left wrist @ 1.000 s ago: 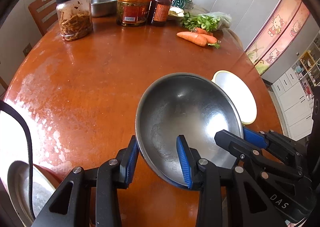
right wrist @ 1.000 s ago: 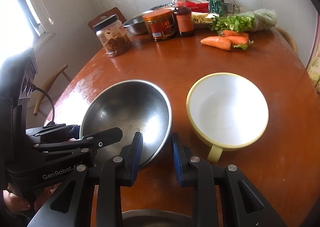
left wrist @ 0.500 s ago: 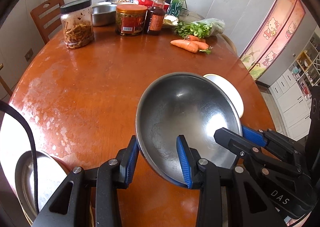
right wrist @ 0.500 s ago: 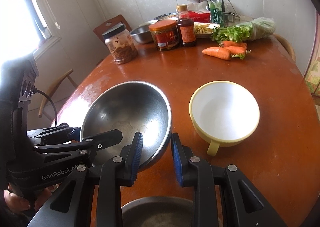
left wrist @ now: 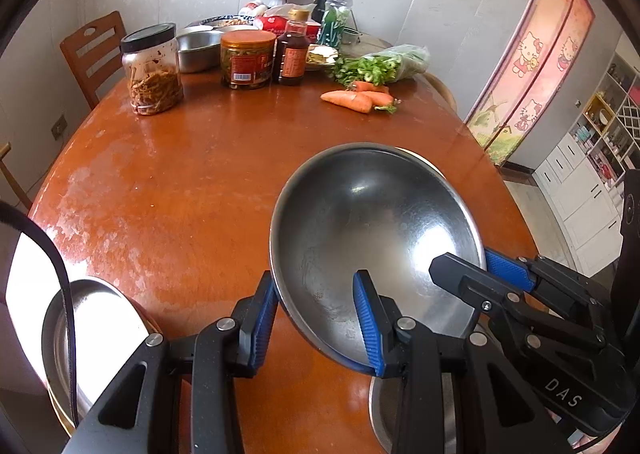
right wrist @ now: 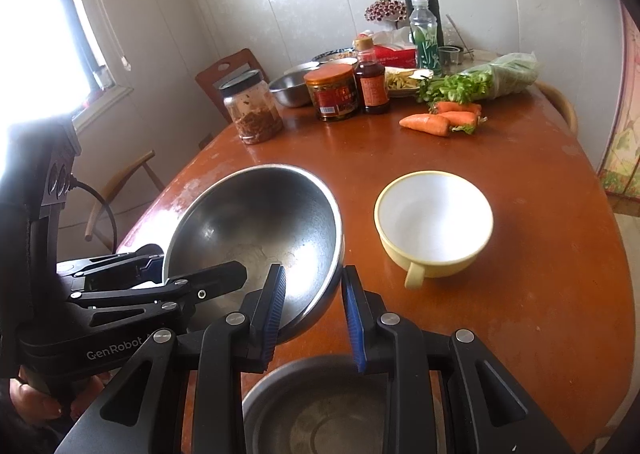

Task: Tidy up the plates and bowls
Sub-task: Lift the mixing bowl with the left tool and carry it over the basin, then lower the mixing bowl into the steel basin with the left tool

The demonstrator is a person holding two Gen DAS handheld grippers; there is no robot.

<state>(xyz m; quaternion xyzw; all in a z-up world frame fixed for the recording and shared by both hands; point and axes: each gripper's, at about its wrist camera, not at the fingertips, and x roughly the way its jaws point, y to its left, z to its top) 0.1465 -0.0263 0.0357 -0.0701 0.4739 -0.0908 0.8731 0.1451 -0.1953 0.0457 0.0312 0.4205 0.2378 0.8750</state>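
Steel bowl (left wrist: 376, 230) between both hand-held grippers' pads.

Bare table (right wrist: 500, 158) lies open mid-way; the yellow cup (right wrist: 434, 222) blocks the right, jars (right wrist: 330, 96) and carrots (right wrist: 426, 123) the far edge.

Two brand marks can be read, both in pale lettering on black tool bodies. "DAS" stands on the body of the right tongs (left wrist: 562, 392), seen in the left wrist view just right of the steel bowl (left wrist: 376, 238) held up over the bench. "GenRobot" stands on the body of the left tongs (right wrist: 114, 348), seen in the right wrist view just left of that bowl. Beyond the bowl, the red-lidded jar (left wrist: 248, 60) and brown sauce bottle (left wrist: 294, 54) carry labels too small to read.
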